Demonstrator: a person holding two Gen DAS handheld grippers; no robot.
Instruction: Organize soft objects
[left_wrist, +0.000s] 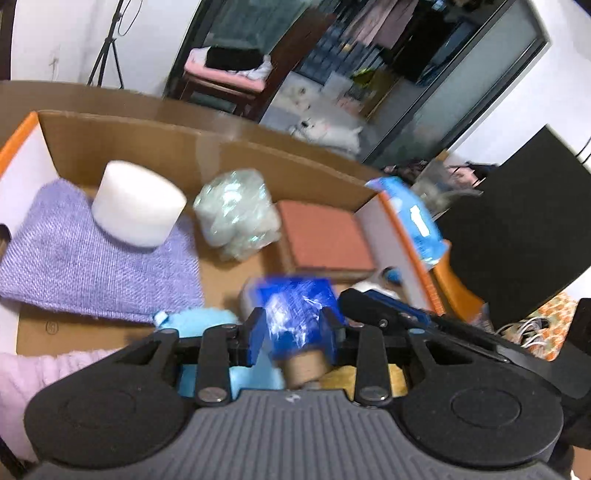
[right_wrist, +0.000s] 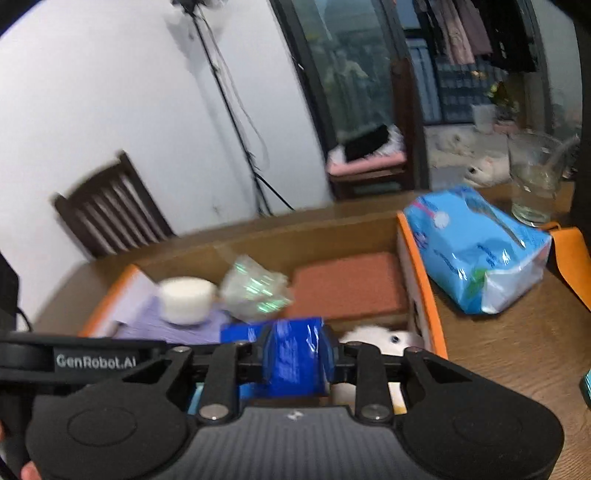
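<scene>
A shiny dark-blue plastic-wrapped pack (left_wrist: 295, 310) hangs over an open cardboard box (left_wrist: 166, 144). My left gripper (left_wrist: 295, 328) is shut on the pack, one blue finger pressing each side. In the right wrist view my right gripper (right_wrist: 295, 354) is shut on the same blue pack (right_wrist: 291, 365), which runs off to the left. Inside the box lie a purple woven cloth (left_wrist: 92, 254), a white foam cylinder (left_wrist: 138, 203), a clear crinkly bundle (left_wrist: 236, 214), a rust-brown pad (left_wrist: 325, 236), a light-blue plush (left_wrist: 199, 321) and a white plush (right_wrist: 376, 338).
A light-blue tissue pack (right_wrist: 476, 247) leans on the box's orange right rim (right_wrist: 421, 280), on the wooden table (right_wrist: 509, 354). A glass of water (right_wrist: 535, 177) stands behind it. A dark chair (right_wrist: 110, 214) and a tripod stand by the wall. A black panel (left_wrist: 517, 229) is at right.
</scene>
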